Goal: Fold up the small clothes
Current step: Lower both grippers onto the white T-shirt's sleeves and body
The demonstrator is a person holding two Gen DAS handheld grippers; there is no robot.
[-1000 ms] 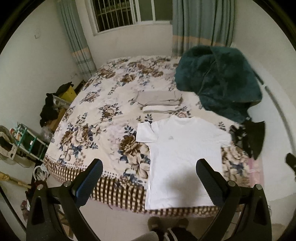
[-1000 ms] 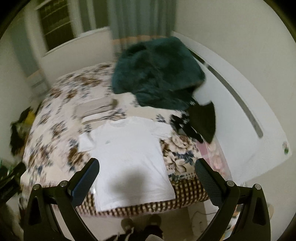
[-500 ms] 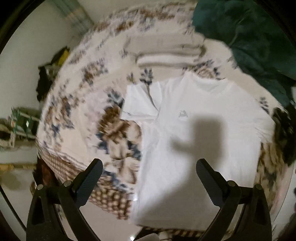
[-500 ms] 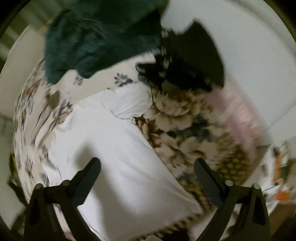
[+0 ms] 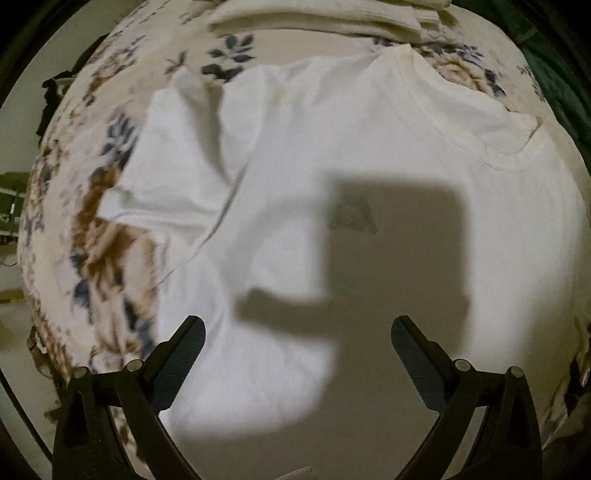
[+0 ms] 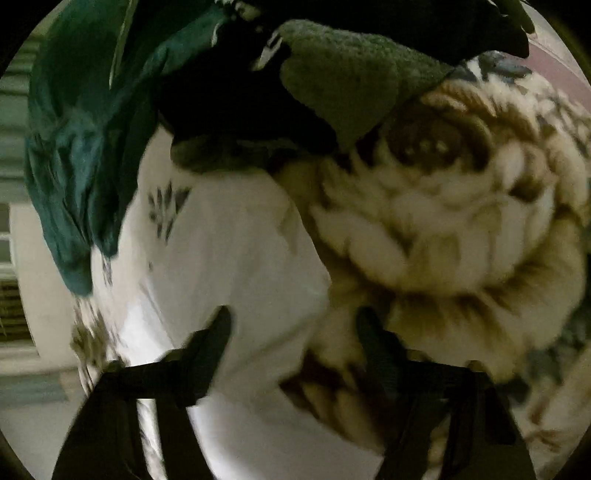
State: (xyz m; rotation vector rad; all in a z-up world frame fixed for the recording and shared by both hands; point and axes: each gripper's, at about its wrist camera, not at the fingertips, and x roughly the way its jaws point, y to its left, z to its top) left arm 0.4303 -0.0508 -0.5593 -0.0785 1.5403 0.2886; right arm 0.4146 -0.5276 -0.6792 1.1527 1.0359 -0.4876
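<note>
on the bed (image 5: 110, 258) the white t-shirt (image 5: 332, 147) lies flat, unfolded; left tongs (image 5: 297, 343) and right tongs (image 6: 291, 332) gape empty, folded clothes (image 5: 332, 18) beyond.

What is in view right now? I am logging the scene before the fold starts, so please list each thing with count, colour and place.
T-shirt: one, white, spread flat on the bed, neck away from the left camera, small grey logo on the chest.
Bedspread: one, cream with brown and blue flowers, under the shirt.
Folded clothes: a small stack, beige and cream, exact number unclear, beyond the shirt's collar.
Blanket: one, dark teal, fluffy, heaped on the bed past the shirt's sleeve.
Dark garment: black, beside the blanket; count unclear through blur.
Left gripper: one, black, jaws wide apart over the shirt's body, holding nothing.
Right gripper: one, black, jaws apart at the shirt's side edge, blurred.
</note>
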